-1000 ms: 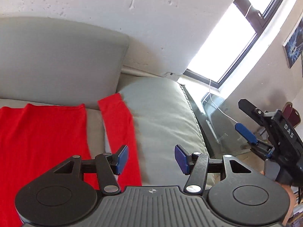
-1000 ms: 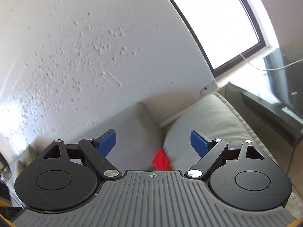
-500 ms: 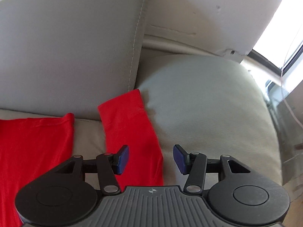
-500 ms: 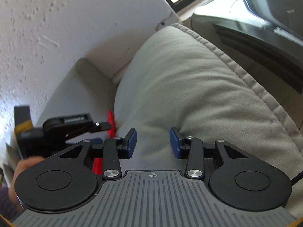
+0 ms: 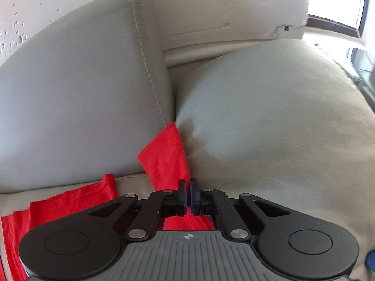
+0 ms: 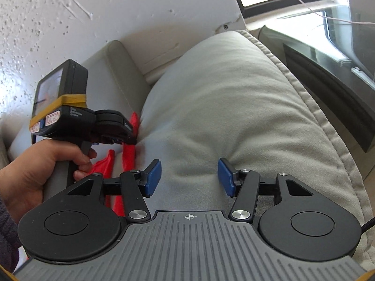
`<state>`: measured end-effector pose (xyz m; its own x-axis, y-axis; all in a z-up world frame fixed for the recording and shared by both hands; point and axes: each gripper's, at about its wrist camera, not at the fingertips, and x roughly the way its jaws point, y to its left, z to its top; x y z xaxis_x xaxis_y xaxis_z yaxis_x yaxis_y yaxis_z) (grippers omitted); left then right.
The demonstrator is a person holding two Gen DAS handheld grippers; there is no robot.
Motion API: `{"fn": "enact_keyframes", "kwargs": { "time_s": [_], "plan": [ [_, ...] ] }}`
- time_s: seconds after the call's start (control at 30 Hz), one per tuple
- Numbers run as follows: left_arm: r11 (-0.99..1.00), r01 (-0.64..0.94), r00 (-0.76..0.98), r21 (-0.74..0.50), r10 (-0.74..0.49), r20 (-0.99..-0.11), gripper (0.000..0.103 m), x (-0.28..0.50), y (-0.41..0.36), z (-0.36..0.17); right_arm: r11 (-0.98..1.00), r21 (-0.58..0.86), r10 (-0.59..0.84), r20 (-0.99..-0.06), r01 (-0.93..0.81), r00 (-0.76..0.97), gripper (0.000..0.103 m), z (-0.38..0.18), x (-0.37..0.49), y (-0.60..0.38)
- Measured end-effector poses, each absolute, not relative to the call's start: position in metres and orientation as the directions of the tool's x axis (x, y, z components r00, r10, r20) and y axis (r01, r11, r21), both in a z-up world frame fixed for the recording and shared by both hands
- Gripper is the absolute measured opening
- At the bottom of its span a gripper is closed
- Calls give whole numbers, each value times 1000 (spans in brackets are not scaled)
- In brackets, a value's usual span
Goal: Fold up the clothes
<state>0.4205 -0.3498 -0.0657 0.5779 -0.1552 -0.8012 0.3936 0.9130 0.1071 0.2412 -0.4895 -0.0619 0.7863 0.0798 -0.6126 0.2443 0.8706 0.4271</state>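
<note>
Left gripper [image 5: 187, 195] fingers pinched on red fabric sleeve [image 5: 167, 154] beside beige sofa cushion [image 5: 281, 128]; right gripper [image 6: 189, 178] fingers wide, empty. Keep pinch firm, draw sleeve flat.

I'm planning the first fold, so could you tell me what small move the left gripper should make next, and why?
Probably lift and draw the pinched cloth back toward the garment's body. The left gripper looks shut on the edge of the red sleeve, which runs up into the crease between the back cushion and the armrest cushion. The right gripper hovers open over that armrest cushion, holding nothing.
</note>
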Motion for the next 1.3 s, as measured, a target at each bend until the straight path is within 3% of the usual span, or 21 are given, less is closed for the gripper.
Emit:
{"fn": "enact_keyframes", "kwargs": {
  "time_s": [0.17, 0.37, 0.5, 0.63, 0.7, 0.73, 0.77, 0.93, 1.0, 1.1, 1.13, 1.2, 1.27, 1.3],
  "plan": [
    [852, 515, 543, -95, -410, -732, 2, 393, -314, -20, 872, 438, 101, -601, 221, 793, 63, -62, 243, -491],
    [667, 604, 391, -437, -726, -566, 1, 355, -261, 23, 670, 733, 331, -433, 114, 839, 64, -74, 233, -521],
    [479, 618, 285, -623, -876, -390, 1, 329, -233, 40, 482, 876, 445, -277, 33, 852, 65, -83, 226, -542],
    [298, 643, 177, -705, -954, -241, 1, 306, -225, 53, 284, 957, 494, -91, -61, 864, 65, -98, 222, -555],
    [220, 645, 129, -732, -975, -180, 1, 296, -224, 58, 187, 978, 509, -14, -95, 861, 72, -107, 224, -556],
    [187, 642, 108, -744, -982, -154, 1, 292, -225, 59, 139, 984, 515, 24, -111, 857, 87, -111, 226, -556],
    [160, 636, 92, -754, -987, -132, 1, 290, -227, 59, 88, 987, 524, 72, -138, 849, 93, -116, 227, -555],
    [93, 619, 56, -780, -996, -74, 1, 289, -237, 52, -278, 929, 591, 365, -243, 719, 96, -139, 242, -539],
    [116, 602, 66, -790, -993, -96, 1, 293, -237, 45, -342, 901, 595, 427, -266, 681, 92, -139, 244, -533],
    [158, 569, 74, -807, -987, -141, 0, 303, -232, 30, -352, 884, 584, 463, -306, 667, 66, -131, 240, -532],
    [166, 559, 70, -813, -986, -153, 0, 304, -229, 25, -314, 895, 569, 444, -316, 692, 56, -126, 236, -534],
    [198, 554, 72, -808, -979, -191, 0, 305, -226, 19, -194, 928, 538, 372, -318, 756, 48, -117, 227, -539],
    [228, 550, 75, -804, -972, -224, 0, 305, -224, 15, -96, 948, 498, 309, -303, 810, 21, -110, 219, -544],
    [249, 553, 77, -795, -966, -249, 0, 306, -225, 15, -47, 952, 482, 288, -304, 827, 14, -103, 215, -543]
  ]
}}
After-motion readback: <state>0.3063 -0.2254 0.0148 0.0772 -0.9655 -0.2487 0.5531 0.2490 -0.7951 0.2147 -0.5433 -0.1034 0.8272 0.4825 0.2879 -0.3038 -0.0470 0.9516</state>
